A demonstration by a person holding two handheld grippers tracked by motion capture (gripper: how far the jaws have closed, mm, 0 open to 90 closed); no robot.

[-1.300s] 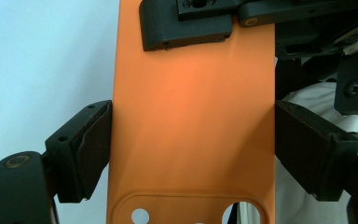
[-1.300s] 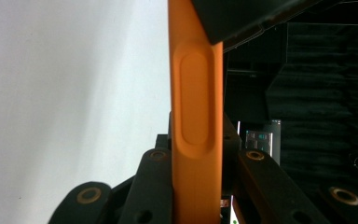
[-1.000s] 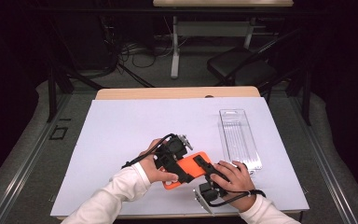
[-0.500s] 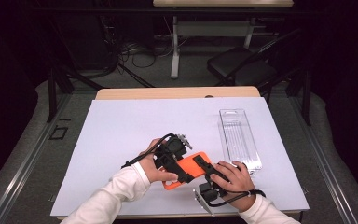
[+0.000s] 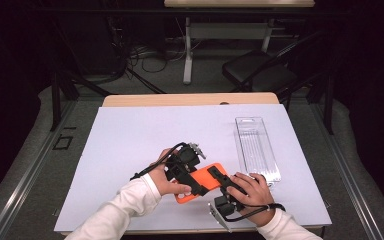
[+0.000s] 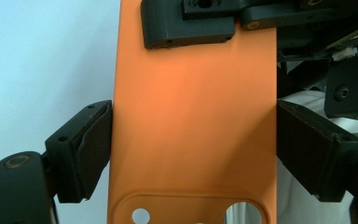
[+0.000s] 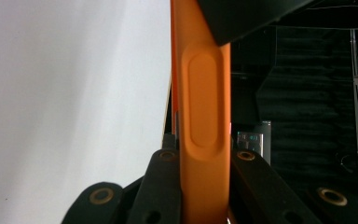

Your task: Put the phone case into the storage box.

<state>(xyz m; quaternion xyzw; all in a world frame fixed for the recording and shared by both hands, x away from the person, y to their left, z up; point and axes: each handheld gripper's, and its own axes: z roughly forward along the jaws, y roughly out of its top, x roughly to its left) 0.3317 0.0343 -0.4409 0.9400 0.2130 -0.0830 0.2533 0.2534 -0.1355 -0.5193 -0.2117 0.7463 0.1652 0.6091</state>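
High view overhead; both gripper views close on orange case.

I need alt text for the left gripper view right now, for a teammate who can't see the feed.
An orange phone case stands upright, gripped across its width by the left gripper, one black jaw pressed on each long edge. The right gripper clamps its top end, and camera cutouts show at its bottom edge. A pale blue-white table lies behind.

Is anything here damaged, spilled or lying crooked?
Nothing stands out. The orange phone case looks whole, held flat between both tongs above the white mat. The clear plastic box lies on the mat, and no spill shows.
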